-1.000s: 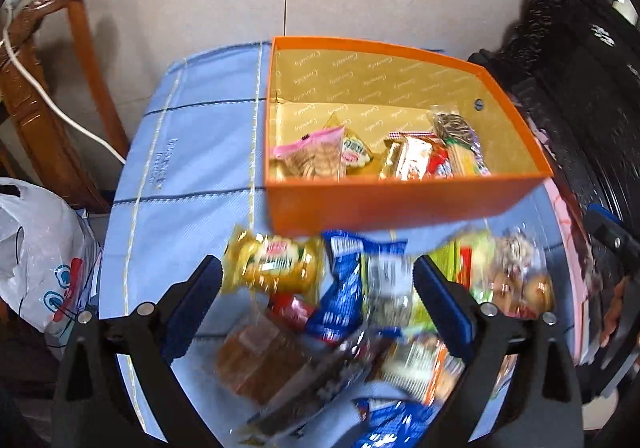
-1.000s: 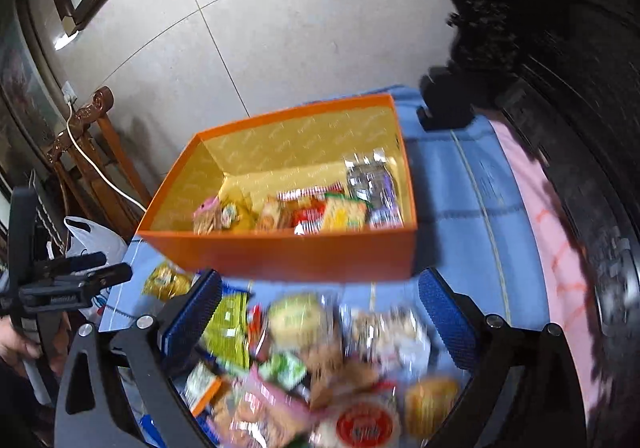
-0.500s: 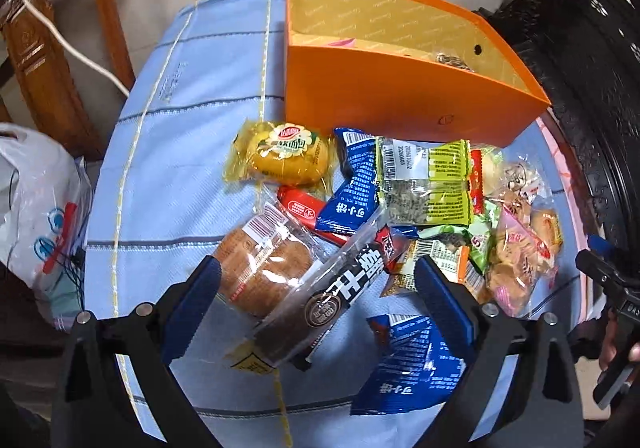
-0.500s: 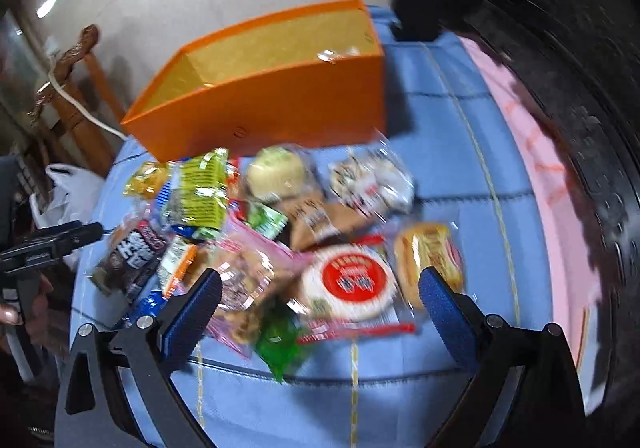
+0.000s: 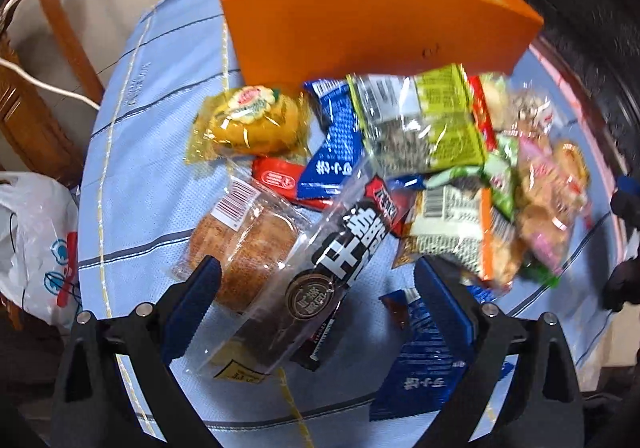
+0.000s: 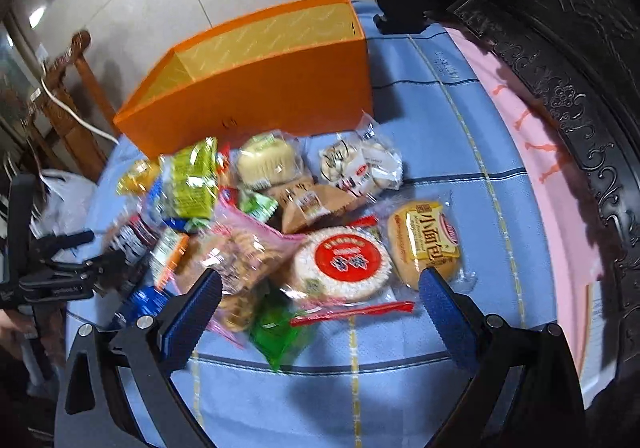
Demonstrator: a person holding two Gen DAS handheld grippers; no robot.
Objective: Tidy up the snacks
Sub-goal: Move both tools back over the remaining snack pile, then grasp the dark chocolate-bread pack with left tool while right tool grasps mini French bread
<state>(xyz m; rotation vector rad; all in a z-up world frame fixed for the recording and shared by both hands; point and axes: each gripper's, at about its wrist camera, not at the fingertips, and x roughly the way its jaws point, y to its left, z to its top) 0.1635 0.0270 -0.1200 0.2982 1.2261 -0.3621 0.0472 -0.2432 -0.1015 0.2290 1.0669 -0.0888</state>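
I had both the left gripper [image 5: 316,296] and right gripper [image 6: 320,298] spread wide and empty over the snack pile [image 6: 280,215] lying just before the orange box [image 6: 256,95]; overlapping slick wrappers risked a double pick or slip.

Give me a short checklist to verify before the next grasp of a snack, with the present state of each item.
1. Left tool open: ok.
2. Right tool open: ok.
3. Both tools hold nothing: ok.
4. Long dark snack packet lies between the left fingers: ok.
5. Round rice cracker lies ahead of the right tool: ok.
6. Free room inside the orange box: cannot tell, its near wall hides the floor.
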